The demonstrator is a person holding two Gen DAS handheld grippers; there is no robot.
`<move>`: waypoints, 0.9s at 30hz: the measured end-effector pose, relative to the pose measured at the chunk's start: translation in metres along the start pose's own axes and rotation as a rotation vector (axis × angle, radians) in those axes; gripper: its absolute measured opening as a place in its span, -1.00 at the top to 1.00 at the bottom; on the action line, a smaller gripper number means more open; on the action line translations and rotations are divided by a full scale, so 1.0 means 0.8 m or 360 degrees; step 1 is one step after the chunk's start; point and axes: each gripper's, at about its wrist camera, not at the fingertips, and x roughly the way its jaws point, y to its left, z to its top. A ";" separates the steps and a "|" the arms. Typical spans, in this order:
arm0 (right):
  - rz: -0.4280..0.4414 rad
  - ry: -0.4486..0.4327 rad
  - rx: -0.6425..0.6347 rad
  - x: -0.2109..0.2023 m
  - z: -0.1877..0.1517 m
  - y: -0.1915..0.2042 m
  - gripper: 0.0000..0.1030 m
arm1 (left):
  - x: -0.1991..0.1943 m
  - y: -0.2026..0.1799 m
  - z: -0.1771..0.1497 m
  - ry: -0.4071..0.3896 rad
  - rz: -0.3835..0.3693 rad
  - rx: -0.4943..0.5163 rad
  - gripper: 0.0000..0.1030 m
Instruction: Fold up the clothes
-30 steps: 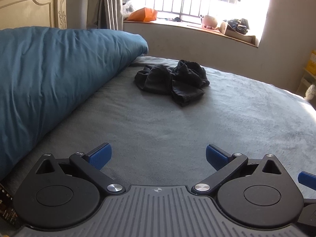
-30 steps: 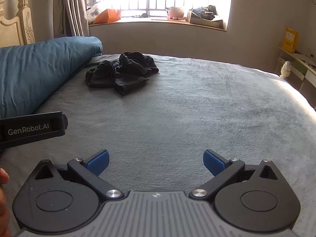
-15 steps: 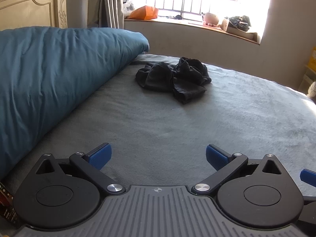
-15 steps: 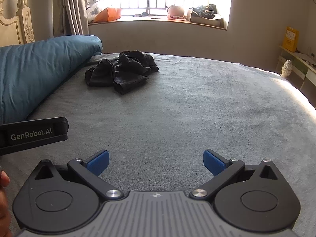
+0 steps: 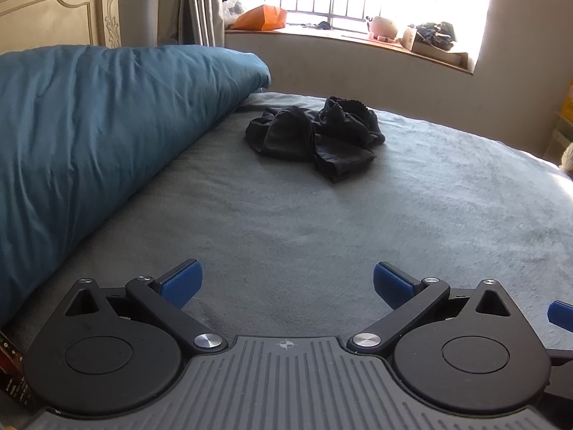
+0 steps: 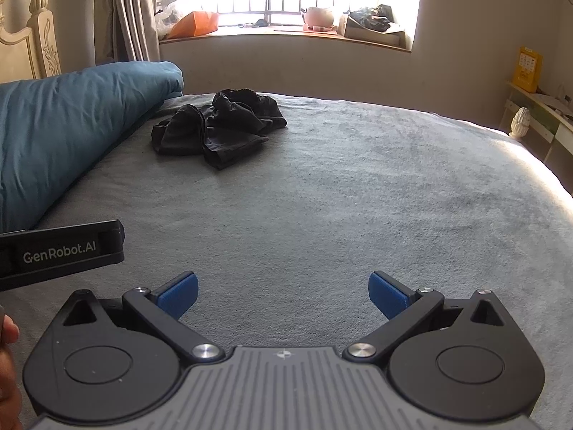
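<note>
Grey bed by window | dark clothes crumpled, unfolded, well ahead | left gripper, right gripper fingers wide, empty | next: likely reach, grasp an edge.

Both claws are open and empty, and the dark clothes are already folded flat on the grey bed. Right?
Not quite. The dark clothes lie in a crumpled heap, as the left wrist view shows. Both claws, left and right, are open and empty.
</note>
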 end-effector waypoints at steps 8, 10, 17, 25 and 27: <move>0.0005 0.0008 -0.0008 0.006 0.002 0.000 -1.00 | 0.005 0.001 -0.001 0.0012 0.0008 0.0001 -0.99; 0.0005 0.0010 -0.0009 0.008 0.001 0.001 -1.00 | 0.006 0.001 -0.001 0.0016 0.0008 0.0003 -0.99; 0.0006 0.0022 -0.0010 0.014 0.003 0.001 -1.00 | 0.013 -0.001 -0.002 0.0032 0.0013 0.0007 -0.99; 0.0023 0.0029 -0.0003 0.026 0.001 -0.001 -1.00 | 0.026 0.000 -0.006 0.0046 0.0004 0.0004 -1.00; 0.0029 0.0022 -0.0016 0.032 0.001 -0.001 -1.00 | 0.034 0.002 -0.006 0.0042 -0.0002 -0.0008 -1.00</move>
